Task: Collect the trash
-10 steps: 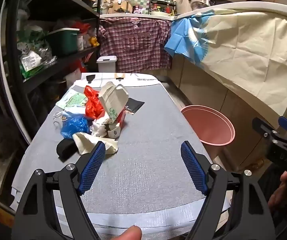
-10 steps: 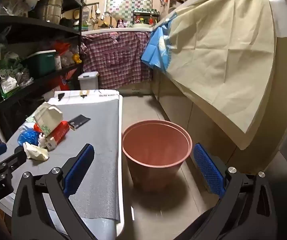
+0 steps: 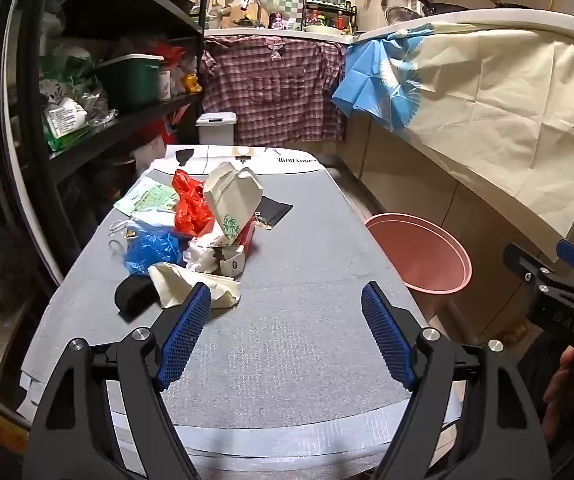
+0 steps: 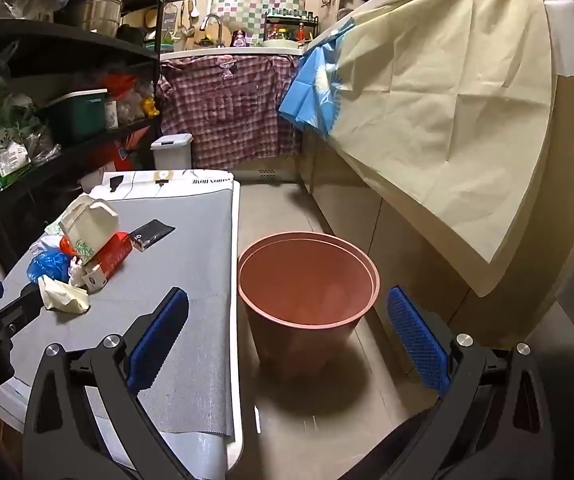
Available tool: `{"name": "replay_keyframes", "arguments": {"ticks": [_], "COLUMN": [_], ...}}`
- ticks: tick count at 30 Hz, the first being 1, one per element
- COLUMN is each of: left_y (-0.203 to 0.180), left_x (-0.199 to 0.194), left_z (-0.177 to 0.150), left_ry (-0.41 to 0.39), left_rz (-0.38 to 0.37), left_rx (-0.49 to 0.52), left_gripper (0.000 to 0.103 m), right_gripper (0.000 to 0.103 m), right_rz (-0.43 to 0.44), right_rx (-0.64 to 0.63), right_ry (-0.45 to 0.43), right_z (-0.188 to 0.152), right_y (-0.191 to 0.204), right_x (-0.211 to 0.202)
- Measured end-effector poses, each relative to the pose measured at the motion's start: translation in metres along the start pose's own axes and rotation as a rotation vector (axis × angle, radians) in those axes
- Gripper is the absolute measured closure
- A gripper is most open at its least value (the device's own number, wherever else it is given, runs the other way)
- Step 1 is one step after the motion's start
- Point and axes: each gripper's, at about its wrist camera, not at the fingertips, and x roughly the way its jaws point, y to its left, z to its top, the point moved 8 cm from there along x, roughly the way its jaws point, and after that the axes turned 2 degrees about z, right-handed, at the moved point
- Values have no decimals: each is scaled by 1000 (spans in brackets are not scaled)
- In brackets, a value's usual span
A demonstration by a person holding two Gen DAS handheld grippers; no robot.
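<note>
Left wrist: left gripper point(image 3: 285, 334) jaws wide apart, nothing between them, hovering over the bare near end of the table point(image 3: 307, 280). Trash pile point(image 3: 195, 236) sits ahead and left: cream wad point(image 3: 191, 286) nearest, blue bag point(image 3: 151, 246), orange bag point(image 3: 191, 208), carton point(image 3: 233, 204). Best first pick is likely the wad; swing left, straddle it, close fully since it's soft.

Right wrist: right gripper point(image 4: 287, 344) also spread, empty, aimed down at the bin point(image 4: 307, 280) on the floor just beside the table edge. Bin looks empty. Pile point(image 4: 75, 256) well left of it.
</note>
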Motion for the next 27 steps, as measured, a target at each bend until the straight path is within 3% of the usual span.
{"name": "replay_keyframes", "arguments": {"ticks": [27], "left_y": [-2], "left_x": [2], "left_z": [-2], "left_ry": [-6], "left_rz": [-12], "left_rx": [9], "left_gripper": [28], "right_gripper": [5], "right_rz": [-27], "right_rx": [-6], "right_ry": [7], "right_z": [-1], "right_y": [1], "right_x": [-3]}}
